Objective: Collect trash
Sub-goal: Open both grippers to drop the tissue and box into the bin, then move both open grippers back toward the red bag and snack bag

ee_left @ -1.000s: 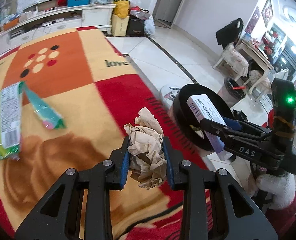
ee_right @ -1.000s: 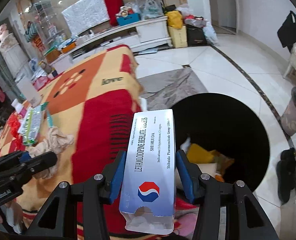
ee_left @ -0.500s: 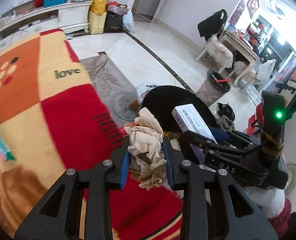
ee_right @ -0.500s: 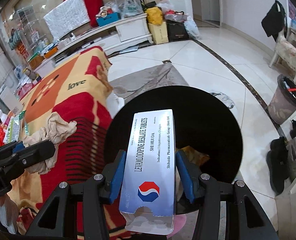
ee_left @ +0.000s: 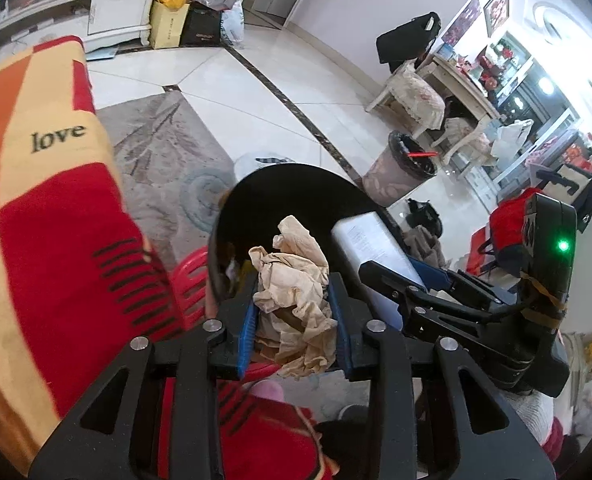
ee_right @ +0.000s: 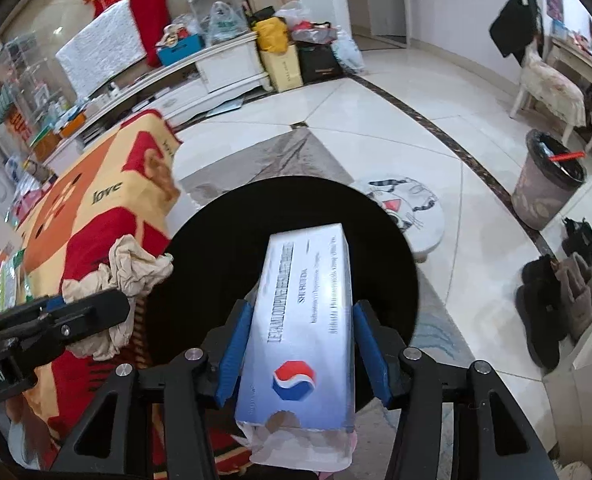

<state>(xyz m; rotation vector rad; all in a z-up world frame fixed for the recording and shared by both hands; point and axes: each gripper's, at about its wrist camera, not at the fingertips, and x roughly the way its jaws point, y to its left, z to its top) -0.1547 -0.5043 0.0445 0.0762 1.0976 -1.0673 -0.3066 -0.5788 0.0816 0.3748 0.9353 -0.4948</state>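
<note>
My left gripper (ee_left: 294, 320) is shut on a crumpled beige paper wad (ee_left: 292, 280) and holds it over the near rim of a black round bin (ee_left: 280, 188). My right gripper (ee_right: 302, 340) has its jaws spread wider than the white medicine box (ee_right: 308, 312) between them; the box is blurred and stands tilted over the black bin (ee_right: 216, 248). The right gripper (ee_left: 400, 280) and box (ee_left: 372, 244) also show in the left wrist view. The wad (ee_right: 124, 268) and left gripper (ee_right: 92, 312) show at the left in the right wrist view.
A red, orange and cream blanket (ee_left: 36, 208) covers the surface at left. A grey lined waste basket (ee_right: 548, 184) stands on the tiled floor at right. A round cat mat (ee_right: 412, 208) lies behind the bin. Shoes (ee_right: 560, 288) sit by the right wall.
Both grippers moved right from the blanket to over the black bin. The right jaws have spread and the box is now blurred and tilted. The left still grips the wad.
</note>
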